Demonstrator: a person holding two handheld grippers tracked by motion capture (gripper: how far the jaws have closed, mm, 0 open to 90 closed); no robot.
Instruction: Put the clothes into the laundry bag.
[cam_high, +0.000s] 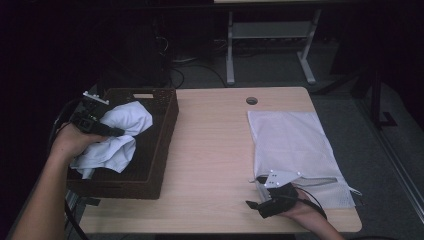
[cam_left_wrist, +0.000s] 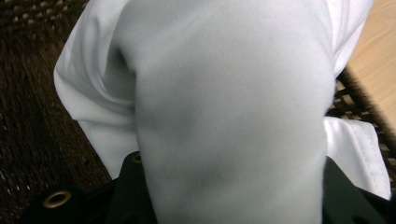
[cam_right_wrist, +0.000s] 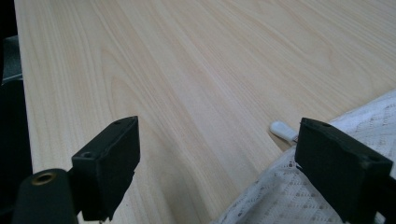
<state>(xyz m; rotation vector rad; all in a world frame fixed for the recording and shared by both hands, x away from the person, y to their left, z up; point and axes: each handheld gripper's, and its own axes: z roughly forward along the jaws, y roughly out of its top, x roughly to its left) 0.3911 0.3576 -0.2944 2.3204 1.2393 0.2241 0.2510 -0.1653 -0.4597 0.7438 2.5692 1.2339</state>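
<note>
Pale table (cam_high: 215, 150), cloth (cam_high: 117, 137) over basket (cam_high: 167, 125) rim

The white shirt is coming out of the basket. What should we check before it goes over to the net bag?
1. Left tool grips the white cloth garment: ok, fabric is bunched between its jaws.
2. Garment free of the dark woven basket: not ok, its lower part hangs inside.
3. Right tool open: ok, nothing between its jaws.
4. White mesh laundry bag lying flat on the table: ok.
5. Bag's mouth open: cannot tell; its zipper pull lies by the right tool.
6. Table between basket and bag clear: ok.
</note>
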